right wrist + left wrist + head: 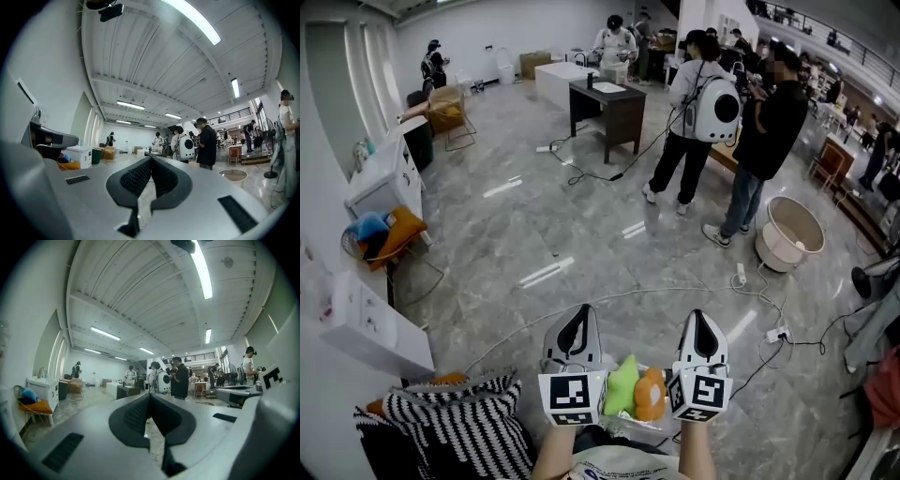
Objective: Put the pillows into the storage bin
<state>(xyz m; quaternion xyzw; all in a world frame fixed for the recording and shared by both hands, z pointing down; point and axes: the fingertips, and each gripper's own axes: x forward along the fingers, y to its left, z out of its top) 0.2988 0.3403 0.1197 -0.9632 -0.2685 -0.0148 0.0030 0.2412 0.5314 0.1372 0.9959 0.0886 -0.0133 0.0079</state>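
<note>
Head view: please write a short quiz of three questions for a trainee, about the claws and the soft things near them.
1. True or false: the left claw and the right claw are both shut, with nothing between their jaws.
2. Where is the black-and-white striped pillow?
A. At the lower left, beside the left claw
B. On the dark desk
C. Inside the round tub
3. What colour is the plush that lies against the green plush, low between the two claws?

Key: 1 true; 2 A; 3 orange.
</note>
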